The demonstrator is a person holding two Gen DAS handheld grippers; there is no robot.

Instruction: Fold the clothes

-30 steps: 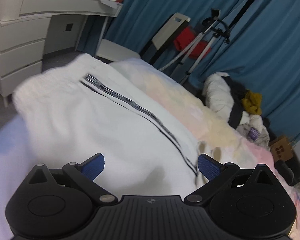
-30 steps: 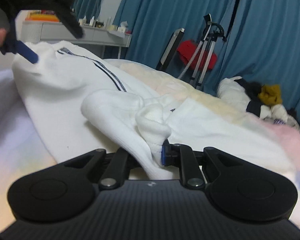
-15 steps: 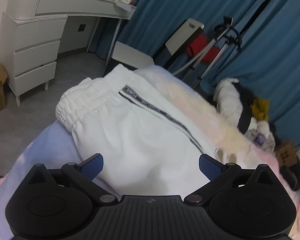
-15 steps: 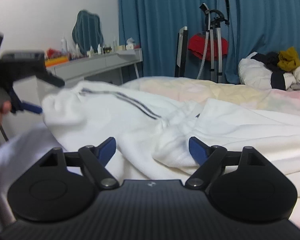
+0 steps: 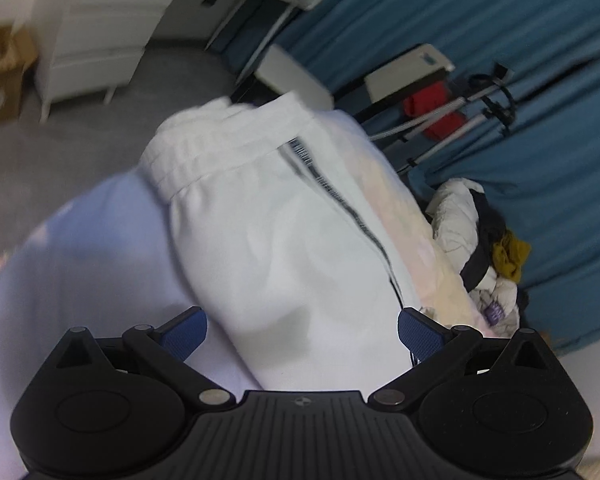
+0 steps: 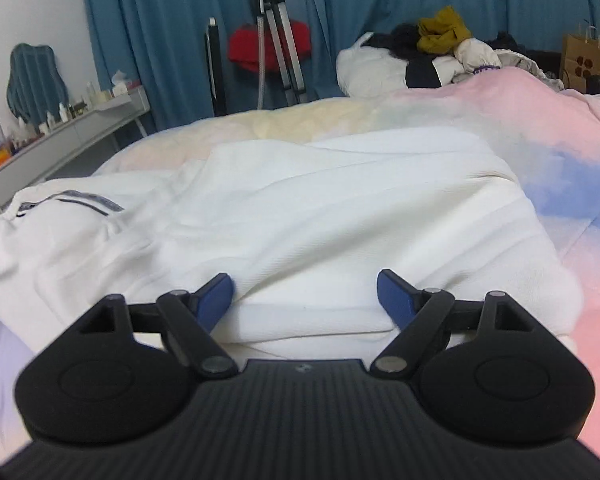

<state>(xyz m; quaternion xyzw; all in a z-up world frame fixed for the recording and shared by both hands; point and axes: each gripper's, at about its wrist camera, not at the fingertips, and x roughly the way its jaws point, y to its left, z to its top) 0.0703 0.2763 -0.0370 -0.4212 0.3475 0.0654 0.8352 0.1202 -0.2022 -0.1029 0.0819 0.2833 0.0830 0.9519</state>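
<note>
Across the middle of the bed (image 6: 520, 92) lie the white trousers (image 6: 300, 208), one part doubled over the other so that a thick folded edge faces the near side, with the gathered waistband (image 5: 204, 148) and the dark side stripe (image 5: 340, 204) out toward the bed's corner. A second ago the right gripper (image 6: 306, 294) was pinching a bunched fold of that cloth; now its blue pads stand wide apart, nothing pressed between them, and the fabric it carried has dropped flat onto the layer beneath. The left gripper (image 5: 300, 328) also stands with its jaws apart, hovering over the trousers and holding nothing, as it was a second ago, though its view has swung and blurred. To my eye that release means one fold has just been laid down, and the garment looks ready to be smoothed or folded again into a smaller bundle. Beyond the trousers, a heap of other clothes (image 6: 428, 56) waits by the blue curtains (image 6: 160, 20), near a tripod (image 6: 276, 32), and a white dresser (image 5: 100, 28) stands off to the side.
</note>
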